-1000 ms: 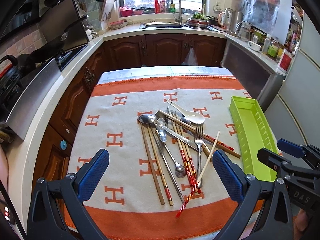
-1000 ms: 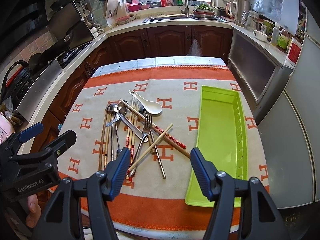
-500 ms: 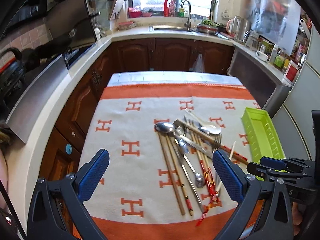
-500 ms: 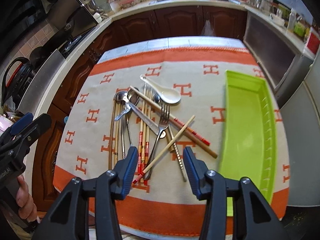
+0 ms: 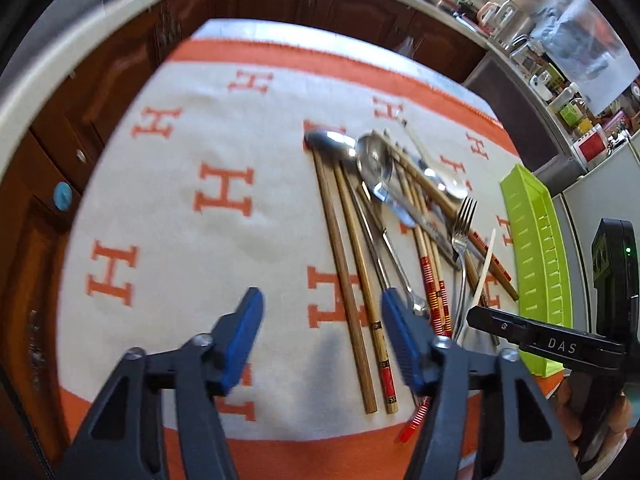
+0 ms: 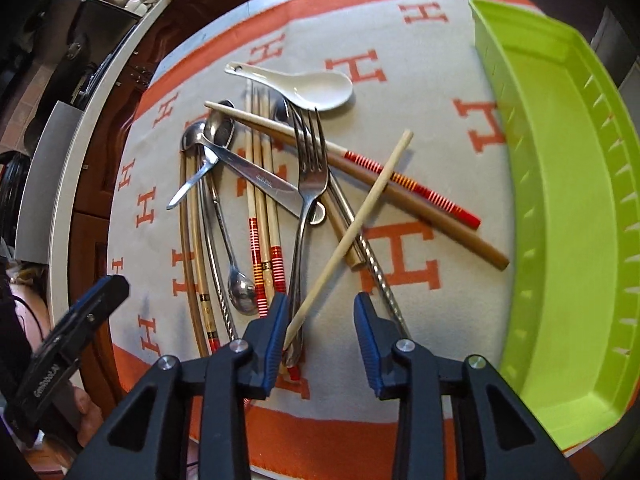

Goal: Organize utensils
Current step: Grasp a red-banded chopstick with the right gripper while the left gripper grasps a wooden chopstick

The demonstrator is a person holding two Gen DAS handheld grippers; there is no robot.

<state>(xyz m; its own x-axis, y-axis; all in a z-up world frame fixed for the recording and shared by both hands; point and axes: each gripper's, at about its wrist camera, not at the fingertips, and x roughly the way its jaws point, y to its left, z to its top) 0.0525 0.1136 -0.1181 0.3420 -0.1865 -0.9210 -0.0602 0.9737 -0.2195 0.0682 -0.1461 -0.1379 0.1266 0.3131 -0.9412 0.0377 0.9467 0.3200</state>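
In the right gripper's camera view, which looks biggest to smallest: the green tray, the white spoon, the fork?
1. green tray, by far the largest.
2. fork, longer than the spoon.
3. white spoon, shortest, though it lies farther from the camera, so the last two are less certain.

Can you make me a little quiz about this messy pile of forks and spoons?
1. True or false: the green tray has utensils in it.
2. What colour is the big soup spoon: A white, B red, C blue?
3. Fill in: the fork lies on top of the ____.

Key: 1 false, the tray is empty. 2 A. 3 chopsticks.
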